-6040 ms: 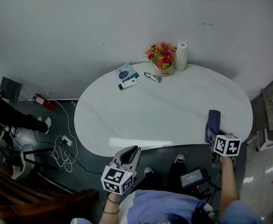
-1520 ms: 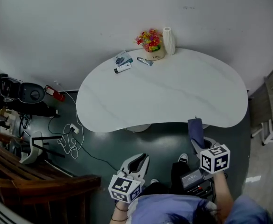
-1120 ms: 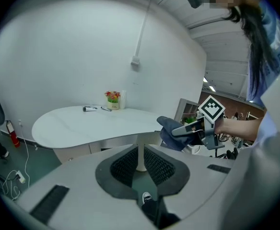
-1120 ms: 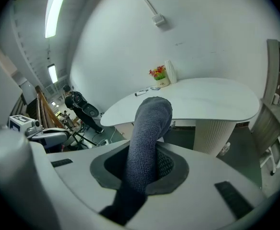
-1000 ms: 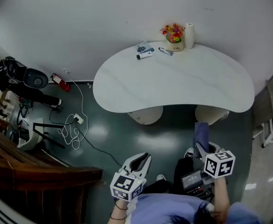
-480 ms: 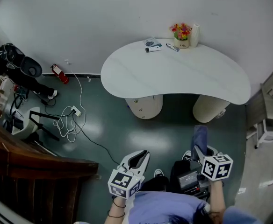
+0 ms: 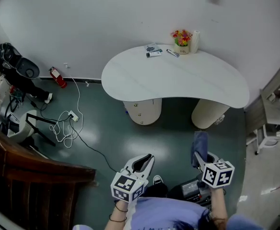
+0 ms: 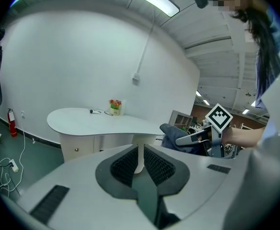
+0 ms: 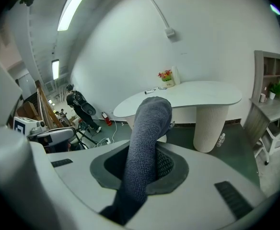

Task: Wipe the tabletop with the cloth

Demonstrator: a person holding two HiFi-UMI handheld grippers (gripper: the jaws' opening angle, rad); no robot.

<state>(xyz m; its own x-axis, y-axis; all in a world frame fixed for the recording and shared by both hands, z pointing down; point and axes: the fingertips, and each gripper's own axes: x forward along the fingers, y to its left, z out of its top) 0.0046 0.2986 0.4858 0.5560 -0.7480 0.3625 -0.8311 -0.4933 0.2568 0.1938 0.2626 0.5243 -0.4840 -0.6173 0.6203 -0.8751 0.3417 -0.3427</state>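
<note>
Distance is the change: six seconds ago the right claw (image 7: 201, 158) had the cloth (image 7: 199, 145) at the near edge of the table (image 7: 169, 78), and over the last second and a half the table has shrunk steadily in the head view as the person backed off. Now it stands well apart from both claws, with open green floor (image 7: 130, 138) between, and its two pedestals are in full sight. The cloth has not changed hands. In the right gripper view it rises as a grey-blue roll, clenched between that claw's jaws, and it hangs over the floor, touching nothing else. The left claw (image 7: 141, 161) is as before, jaws drawn together on nothing, held low near the person's body. The flowers (image 7: 180, 36) and small items at the far rim of the table look undisturbed. For the task, this reads as wiping either finished or broken off: no cloth is on the tabletop, and any further pass would first need a walk back within reach.
</note>
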